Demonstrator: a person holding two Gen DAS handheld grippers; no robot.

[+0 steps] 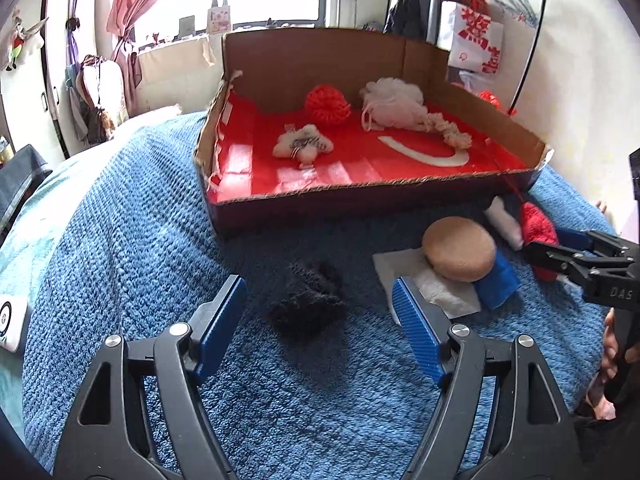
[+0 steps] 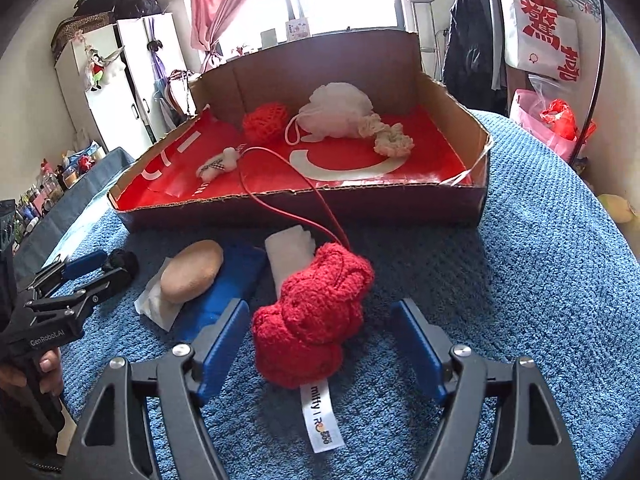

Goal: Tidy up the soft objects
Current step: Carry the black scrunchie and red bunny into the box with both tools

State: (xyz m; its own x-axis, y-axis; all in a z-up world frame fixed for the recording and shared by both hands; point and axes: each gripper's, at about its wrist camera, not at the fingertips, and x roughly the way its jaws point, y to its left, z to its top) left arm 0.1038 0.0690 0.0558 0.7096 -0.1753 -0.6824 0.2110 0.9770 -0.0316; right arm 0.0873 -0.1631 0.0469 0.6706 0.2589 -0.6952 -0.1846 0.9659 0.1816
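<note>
The left claw point(image 1: 320, 320) stands wide, empty, above a black fuzzy item point(image 1: 308, 304) on the blue waffle-knit bed blanket point(image 1: 120, 220). The right claw point(image 2: 320, 344) stands wide around a red chenille knot point(image 2: 316, 316), not gripping it; its white tag point(image 2: 322, 416) reads "miffy". A tan round pad point(image 2: 192, 270) lies on white tissue point(image 2: 154, 306). The corrugated cardboard box point(image 1: 400, 192), red-lined, holds a white mesh pouf point(image 1: 394, 102) and an orange crochet ball point(image 1: 327, 104).
</note>
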